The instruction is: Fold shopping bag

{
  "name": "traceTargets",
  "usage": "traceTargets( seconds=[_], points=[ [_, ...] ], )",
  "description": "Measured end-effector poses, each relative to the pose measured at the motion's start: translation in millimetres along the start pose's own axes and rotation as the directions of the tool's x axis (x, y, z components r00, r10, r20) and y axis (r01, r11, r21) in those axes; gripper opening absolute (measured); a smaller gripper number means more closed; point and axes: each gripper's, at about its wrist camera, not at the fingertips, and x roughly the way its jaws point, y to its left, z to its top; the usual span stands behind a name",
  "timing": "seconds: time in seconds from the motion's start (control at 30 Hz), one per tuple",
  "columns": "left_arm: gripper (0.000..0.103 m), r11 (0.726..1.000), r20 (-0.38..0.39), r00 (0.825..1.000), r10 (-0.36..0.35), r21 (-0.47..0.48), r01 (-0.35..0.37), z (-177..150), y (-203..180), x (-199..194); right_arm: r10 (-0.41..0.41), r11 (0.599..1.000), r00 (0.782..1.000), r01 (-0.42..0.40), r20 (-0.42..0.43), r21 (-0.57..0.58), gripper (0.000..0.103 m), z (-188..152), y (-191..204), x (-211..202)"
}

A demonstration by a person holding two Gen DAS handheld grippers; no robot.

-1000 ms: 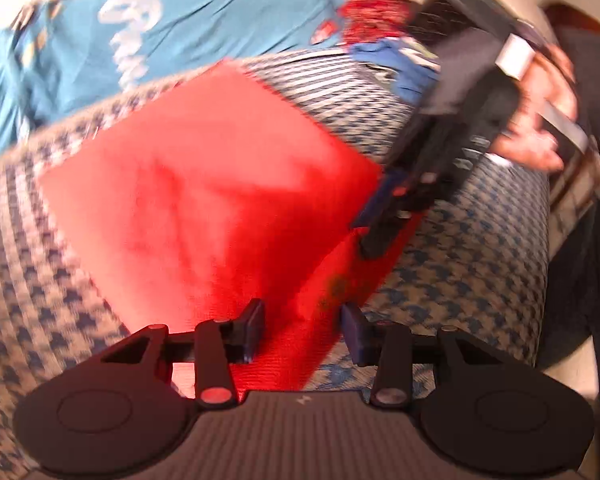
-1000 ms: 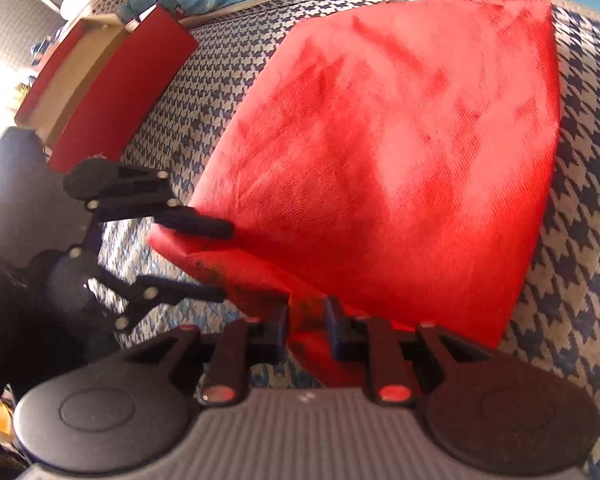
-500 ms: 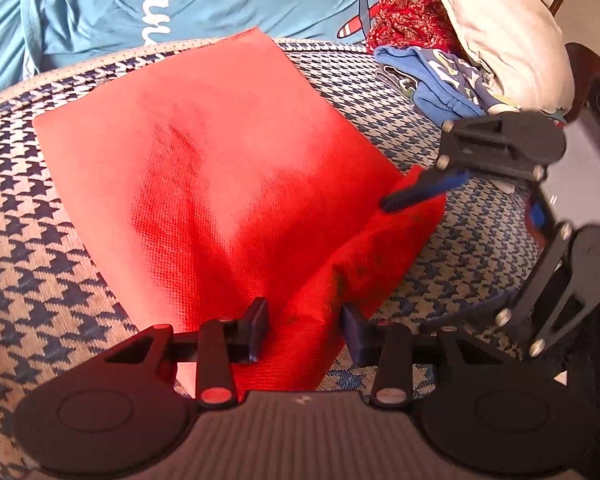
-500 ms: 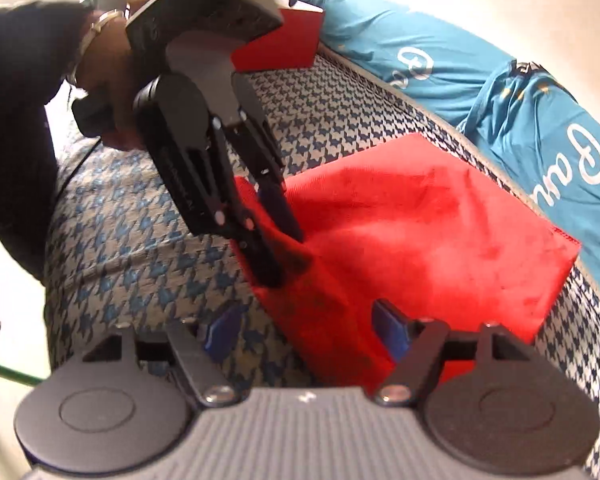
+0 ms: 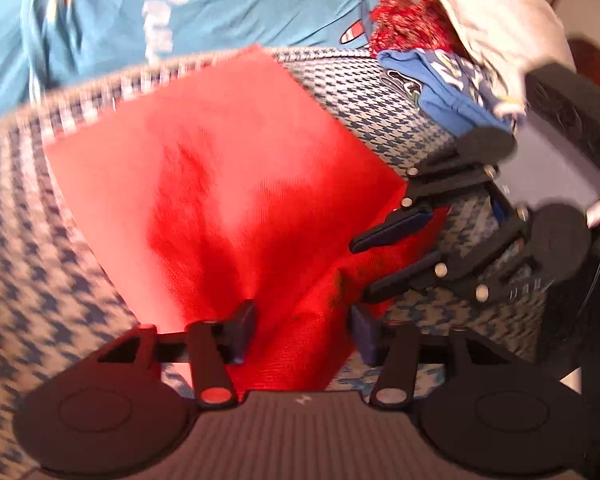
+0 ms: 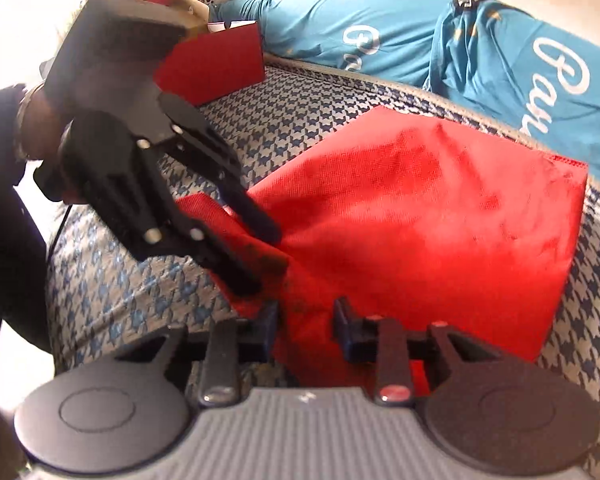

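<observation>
One teal shirt (image 5: 220, 12) lies along the back edge, white script on it blurred; in the right wrist view it looks like it starts "Pay". One red shopping bag (image 5: 228, 184) lies flat on the houndstooth cushion (image 5: 40, 280), near corner bunched up. Two grippers are both at that corner. The left gripper (image 5: 300, 330) has just been widening, its jaws spread with red fabric between them, pads not pressing. The right gripper (image 6: 304, 326) has just been narrowing around the same fold; can't tell if it's pinching. One blue garment (image 5: 440, 88) lies far right.
</observation>
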Motion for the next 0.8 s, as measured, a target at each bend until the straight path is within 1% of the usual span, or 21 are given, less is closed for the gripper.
traceTargets(
  seconds=[0.07, 0.1, 0.17, 0.2, 0.33, 0.4, 0.53, 0.67, 0.8],
  points=[
    [0.052, 0.998, 0.04, 0.999, -0.008, 0.061, 0.006, -4, -9, -12, 0.018, 1.0, 1.0, -0.017, -0.011, 0.006, 0.026, 2, -3, -1],
    [0.052, 0.995, 0.05, 0.999, -0.017, 0.096, 0.012, -6, -14, -17, 0.026, 1.0, 0.999, -0.026, -0.02, 0.004, 0.026, 4, -4, -1],
    [0.052, 0.984, 0.061, 0.997, -0.042, 0.173, 0.031, -11, -27, -26, 0.05, 0.998, 0.998, -0.048, -0.041, 0.038, 0.026, 9, -12, 3],
    [0.052, 0.98, 0.055, 0.997, -0.048, 0.195, 0.036, -13, -32, -27, 0.062, 0.997, 0.997, -0.059, -0.051, 0.055, 0.026, 12, -16, 5],
    [0.052, 0.975, 0.032, 0.999, -0.017, 0.222, 0.009, -17, -38, -20, 0.1, 0.992, 0.992, -0.094, -0.071, 0.085, 0.026, 21, -29, 15],
    [0.052, 0.975, 0.036, 0.999, -0.031, 0.221, 0.022, -17, -38, -18, 0.111, 0.99, 0.991, -0.103, -0.079, 0.099, 0.026, 22, -32, 16],
    [0.052, 0.979, 0.045, 0.999, -0.02, 0.202, 0.01, -15, -35, -9, 0.124, 0.987, 0.989, -0.114, -0.085, 0.117, 0.026, 25, -39, 20],
    [0.052, 0.986, 0.058, 0.998, -0.027, 0.163, 0.017, -16, -28, -5, 0.117, 0.988, 0.99, -0.107, -0.082, 0.114, 0.026, 26, -40, 22],
    [0.052, 0.989, 0.06, 0.998, -0.037, 0.142, 0.028, -16, -19, 4, 0.083, 0.994, 0.994, -0.078, -0.072, 0.075, 0.028, 23, -35, 18]
  ],
)
